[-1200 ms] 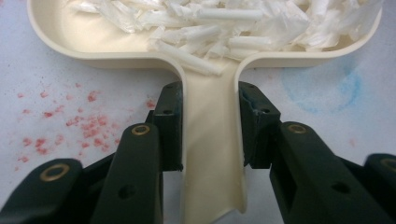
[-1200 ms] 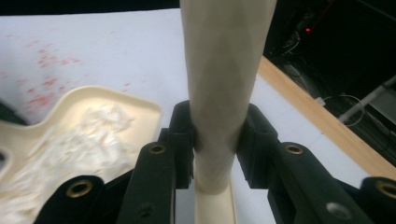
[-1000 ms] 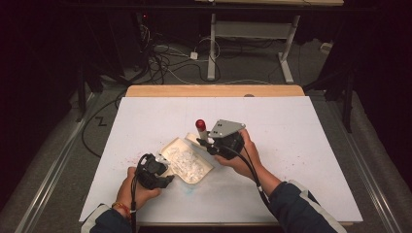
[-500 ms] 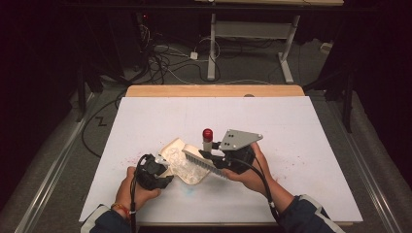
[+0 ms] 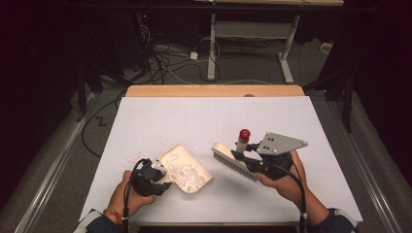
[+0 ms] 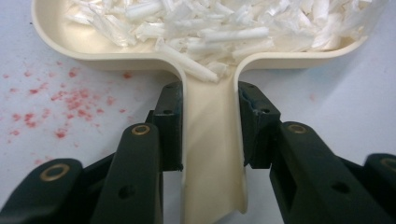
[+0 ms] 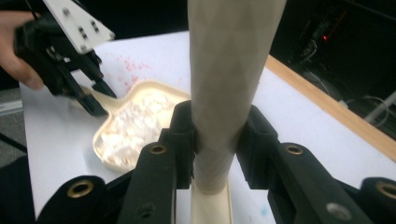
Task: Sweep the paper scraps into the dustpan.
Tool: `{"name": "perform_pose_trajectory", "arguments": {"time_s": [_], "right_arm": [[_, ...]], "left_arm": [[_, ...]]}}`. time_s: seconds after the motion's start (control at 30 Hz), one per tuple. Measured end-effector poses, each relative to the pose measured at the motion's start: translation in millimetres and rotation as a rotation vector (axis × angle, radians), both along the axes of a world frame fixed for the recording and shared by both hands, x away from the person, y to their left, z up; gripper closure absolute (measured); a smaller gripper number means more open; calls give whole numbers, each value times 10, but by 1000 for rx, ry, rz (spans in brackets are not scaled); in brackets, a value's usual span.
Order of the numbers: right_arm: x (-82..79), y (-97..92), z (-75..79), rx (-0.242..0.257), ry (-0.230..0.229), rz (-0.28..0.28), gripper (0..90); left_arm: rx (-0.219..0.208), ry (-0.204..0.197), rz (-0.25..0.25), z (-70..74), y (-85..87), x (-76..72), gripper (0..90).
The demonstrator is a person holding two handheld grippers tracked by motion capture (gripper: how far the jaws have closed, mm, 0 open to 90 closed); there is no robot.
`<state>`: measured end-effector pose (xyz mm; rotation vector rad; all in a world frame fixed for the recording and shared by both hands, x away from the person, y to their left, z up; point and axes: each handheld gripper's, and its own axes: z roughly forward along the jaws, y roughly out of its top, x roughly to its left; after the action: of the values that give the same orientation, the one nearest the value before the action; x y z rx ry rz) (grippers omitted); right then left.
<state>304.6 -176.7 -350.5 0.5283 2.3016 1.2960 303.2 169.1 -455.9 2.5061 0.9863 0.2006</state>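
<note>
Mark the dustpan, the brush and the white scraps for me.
dustpan (image 6: 212, 140), left gripper view, on its handle between the jaws.
brush (image 5: 238, 163), high view, on its bristle head.
white scraps (image 6: 224, 23), left gripper view, on the pile inside the pan.

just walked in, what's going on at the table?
A person is sweeping with two handheld grippers. The left gripper clamps the handle of a cream dustpan that sits on the white table, loaded with white shreds. The right gripper clamps a brush by its handle, bristles held apart from the pan.
</note>
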Motion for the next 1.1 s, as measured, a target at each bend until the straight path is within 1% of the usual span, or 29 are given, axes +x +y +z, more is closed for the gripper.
{"name": "perform_pose_trajectory", "arguments": {"time_s": [0.1, 0.13, 0.2, 0.3, 0.4, 0.47, 0.57, 0.67, 0.77, 0.9, 0.97, 1.03, 1.07, 1.1], "right_arm": [[-73, -132, -58, -20, 23, -26, 710], [-92, -171, -81, -27, 30, -34, 710], [-117, -232, -130, -44, 42, -57, 710], [-138, -278, -202, -73, 54, -84, 710], [-135, -284, -266, -78, 80, -91, 710], [-147, -252, -283, -70, 86, -72, 710], [-183, -153, -289, -77, 90, -45, 709], [-216, -25, -310, -85, 85, -16, 709], [-235, 116, -321, -82, 83, 0, 709], [-248, 246, -314, -55, 95, 23, 709], [-253, 299, -314, -49, 96, 35, 710], [-261, 314, -300, -16, 86, 39, 710], [-265, 303, -283, 0, 80, 56, 710], [-272, 282, -260, 13, 71, 54, 709]], "left_arm": [[3, 7, -19, -1, -27, -49, 630], [9, 10, -27, -1, -39, -60, 630], [13, 8, -34, -2, -62, -82, 630], [23, 6, -51, 9, -104, -110, 630], [28, 3, -61, 15, -144, -121, 630], [33, 3, -64, 5, -163, -118, 630], [37, 9, -67, -16, -167, -104, 630], [39, 14, -66, -43, -175, -91, 630], [49, 12, -67, -55, -192, -87, 630], [52, 10, -67, -48, -208, -96, 630], [53, 12, -69, -46, -216, -106, 630], [54, 11, -70, -42, -222, -113, 630], [54, 11, -71, -40, -222, -115, 630], [54, 11, -71, -40, -223, -117, 630]]}}
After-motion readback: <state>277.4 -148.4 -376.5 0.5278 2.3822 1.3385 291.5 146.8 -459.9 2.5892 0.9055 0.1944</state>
